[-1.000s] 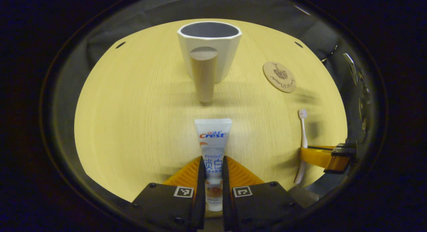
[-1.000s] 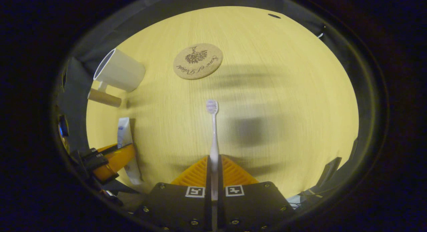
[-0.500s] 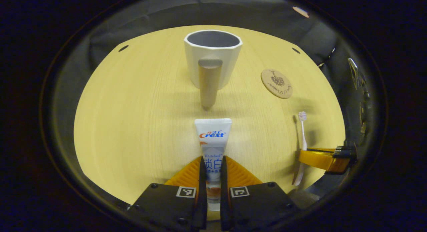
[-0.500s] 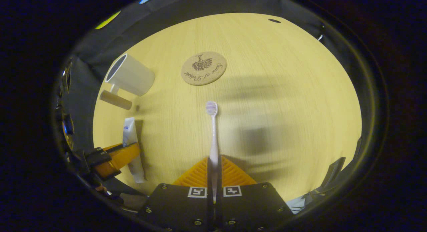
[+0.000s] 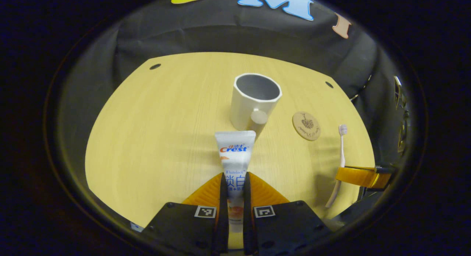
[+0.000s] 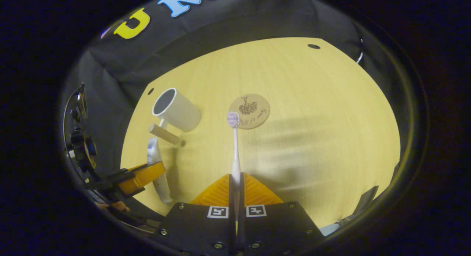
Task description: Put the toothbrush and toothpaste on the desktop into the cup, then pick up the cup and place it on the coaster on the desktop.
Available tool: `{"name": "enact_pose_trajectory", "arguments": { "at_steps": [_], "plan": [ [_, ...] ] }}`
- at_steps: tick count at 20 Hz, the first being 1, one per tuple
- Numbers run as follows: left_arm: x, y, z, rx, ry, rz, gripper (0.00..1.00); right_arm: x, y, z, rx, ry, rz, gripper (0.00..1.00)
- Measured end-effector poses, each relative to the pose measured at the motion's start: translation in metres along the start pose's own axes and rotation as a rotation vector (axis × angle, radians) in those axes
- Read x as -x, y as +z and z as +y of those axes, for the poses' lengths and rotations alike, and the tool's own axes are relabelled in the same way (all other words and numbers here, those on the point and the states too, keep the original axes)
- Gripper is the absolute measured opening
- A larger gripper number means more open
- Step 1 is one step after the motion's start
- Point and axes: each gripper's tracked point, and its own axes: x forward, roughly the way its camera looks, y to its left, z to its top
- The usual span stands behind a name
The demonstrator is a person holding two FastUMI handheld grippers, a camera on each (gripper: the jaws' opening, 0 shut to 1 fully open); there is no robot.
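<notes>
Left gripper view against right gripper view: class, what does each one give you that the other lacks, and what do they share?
Left gripper view: the toothpaste seen face-on, clamped in that view's own jaws, with the cup handle pointing towards the camera. Right gripper view: the toothbrush seen lengthwise in its own jaws, with the cup side-on. Shared: cup, coaster, desktop, toothpaste and toothbrush.

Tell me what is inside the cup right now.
The cup looks empty: its grey inner wall shows, though the bottom is out of sight. The toothpaste is clamped in the left gripper, the toothbrush in the right gripper.
</notes>
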Motion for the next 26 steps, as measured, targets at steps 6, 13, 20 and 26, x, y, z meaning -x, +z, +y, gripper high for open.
{"name": "enact_pose_trajectory", "arguments": {
  "at_steps": [6,13,20,26],
  "plan": [
    [0.031,0.041,0.006,0.045,-0.023,-0.139,0.23,0.011,0.029,0.017,0.036,0.033,-0.087,0.03],
    [0.05,0.105,0.015,0.111,-0.041,-0.337,0.23,0.024,0.046,0.03,0.072,0.069,-0.168,0.04],
    [0.065,0.167,0.02,0.15,-0.082,-0.514,0.23,0.037,0.067,0.049,0.081,0.134,-0.263,0.04],
    [0.062,0.216,0.0,0.155,-0.156,-0.638,0.22,0.045,0.07,0.056,0.123,0.134,-0.305,0.03]
  ]
}}
